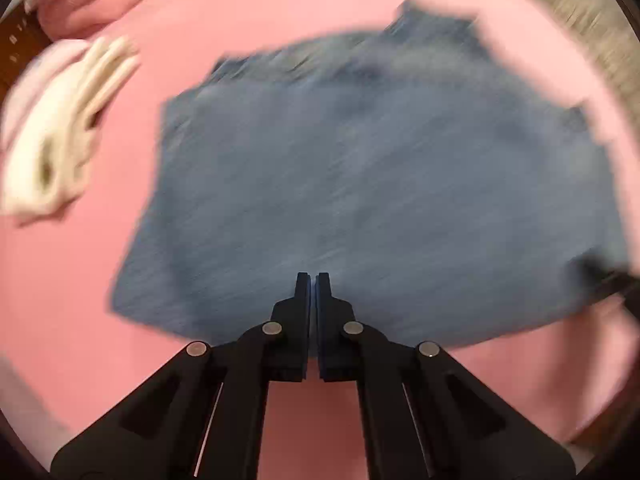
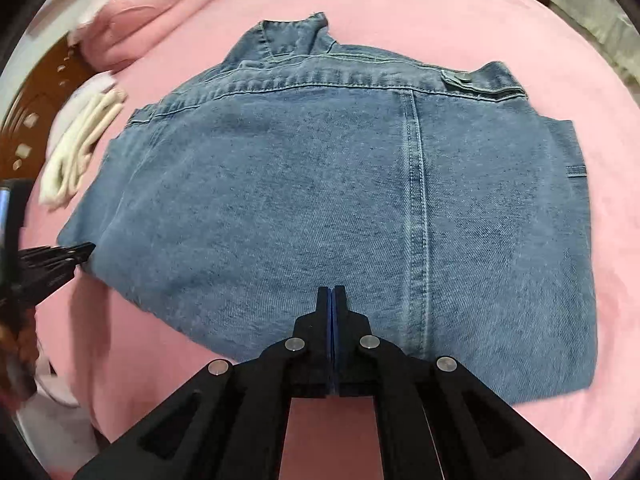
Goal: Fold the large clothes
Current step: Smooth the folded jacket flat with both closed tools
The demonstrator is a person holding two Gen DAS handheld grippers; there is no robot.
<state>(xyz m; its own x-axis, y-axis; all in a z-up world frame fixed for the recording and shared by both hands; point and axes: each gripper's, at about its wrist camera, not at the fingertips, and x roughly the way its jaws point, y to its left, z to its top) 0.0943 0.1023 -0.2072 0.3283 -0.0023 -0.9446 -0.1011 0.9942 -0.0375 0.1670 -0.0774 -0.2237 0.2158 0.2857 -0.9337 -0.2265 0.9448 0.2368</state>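
Note:
A blue denim jacket [image 2: 320, 184] lies folded into a rough rectangle on a pink bed sheet [image 2: 440, 12], collar at the far side. It also shows, motion-blurred, in the left wrist view [image 1: 360, 184]. My right gripper [image 2: 332, 292] is shut with nothing between its fingers, hovering over the jacket's near edge. My left gripper [image 1: 313, 280] is shut and empty above the near edge of the jacket. In the right wrist view the left gripper [image 2: 76, 254] sits by the jacket's left corner. The right gripper [image 1: 600, 270] shows blurred at the right edge of the left wrist view.
A folded cream garment [image 2: 80, 144] lies left of the jacket, also seen in the left wrist view [image 1: 64, 136]. A folded pink garment [image 2: 152, 12] sits at the far left by the wooden headboard [image 2: 36, 92]. Pink sheet surrounds the jacket.

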